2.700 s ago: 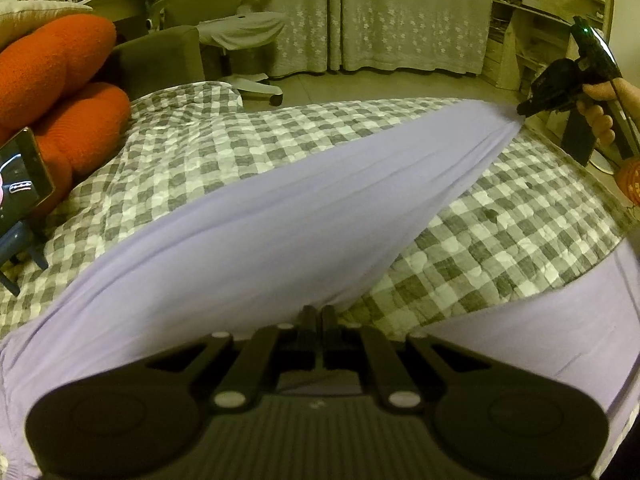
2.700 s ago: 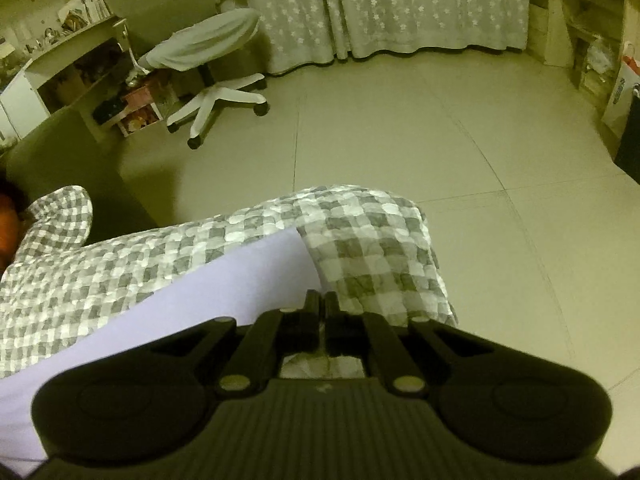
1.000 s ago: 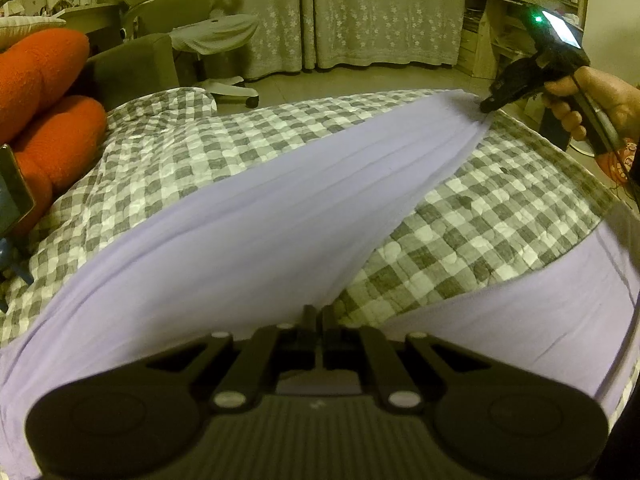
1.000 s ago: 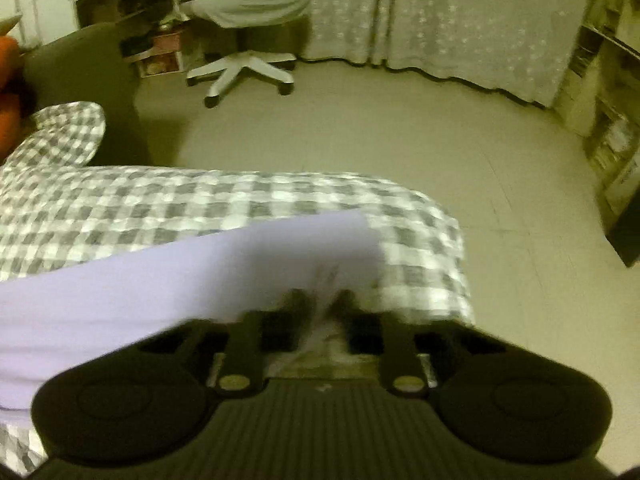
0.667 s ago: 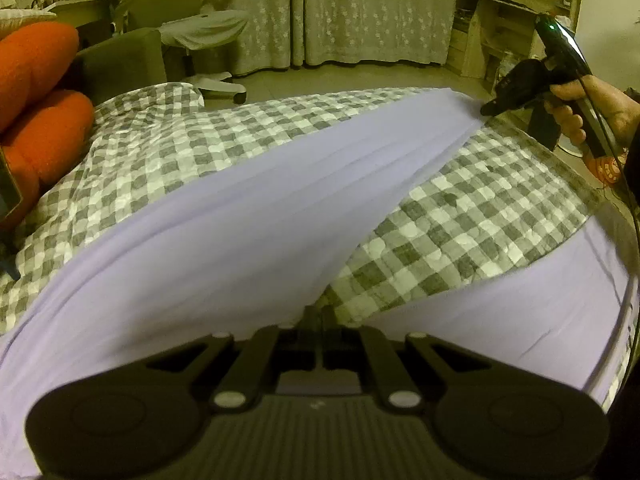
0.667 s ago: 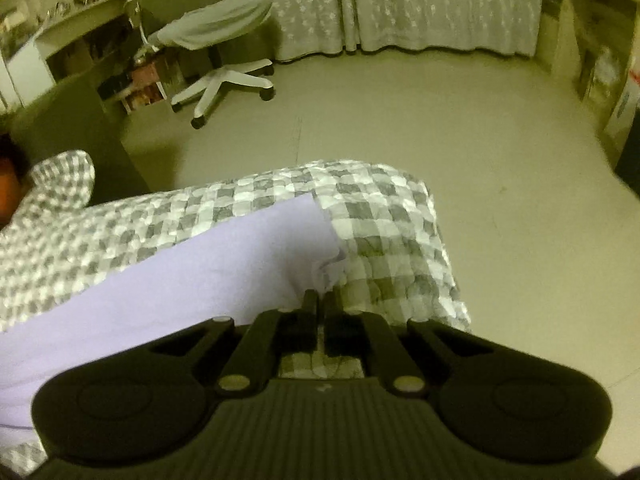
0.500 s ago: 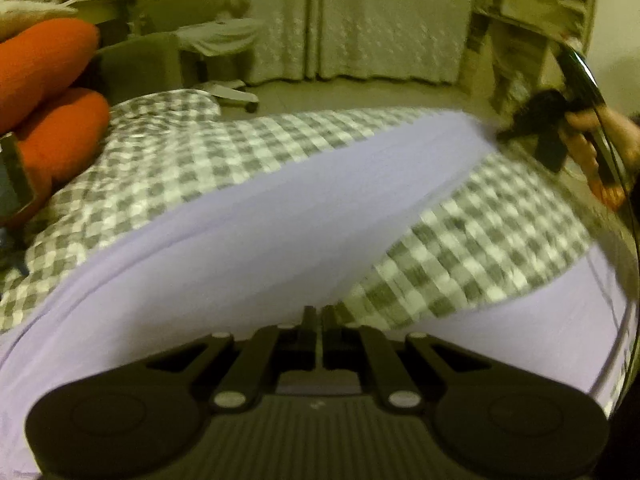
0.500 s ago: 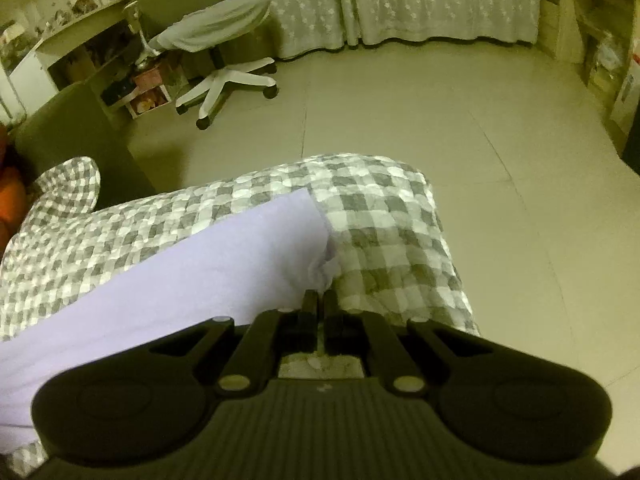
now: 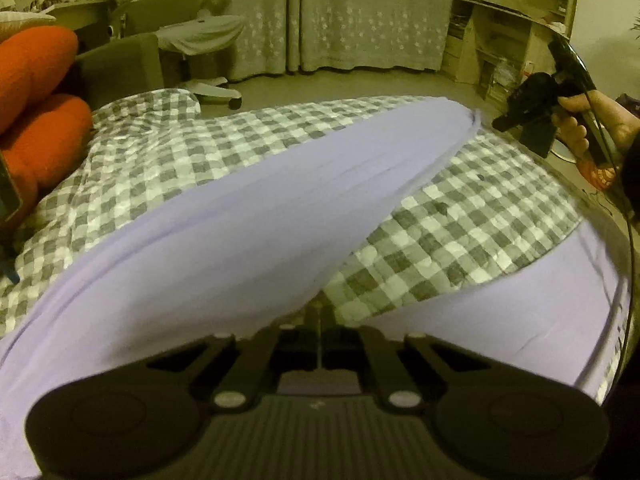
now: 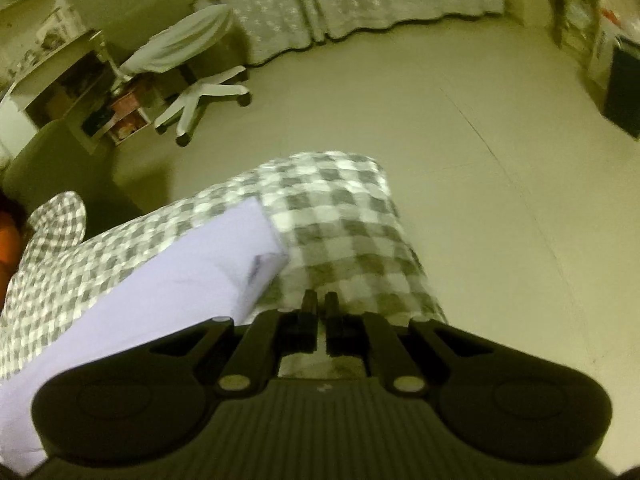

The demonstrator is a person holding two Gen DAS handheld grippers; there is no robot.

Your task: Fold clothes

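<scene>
1. Across the checked quilt (image 9: 472, 216) on the bed lies the lavender garment (image 9: 248, 232), a long folded band running from near left to far right.
2. My left gripper (image 9: 320, 316) has its fingers pressed together on the near edge of that garment, where the cloth rises into them.
3. My right gripper (image 10: 319, 305) sits at the far right end; its fingers are parting, with a narrow gap and no cloth between them.
4. From the right wrist view, the garment's corner (image 10: 264, 268) lies just left of those fingers, apart from them, resting on the quilt.
5. From the left wrist view, a hand (image 9: 592, 120) holds the right gripper just beyond the garment's far tip.
6. Orange cushions (image 9: 36, 92) sit at the far left of the bed.
7. A white swivel chair (image 10: 192, 76) stands on the floor beyond the bed, in front of patterned curtains (image 9: 340, 16).
</scene>
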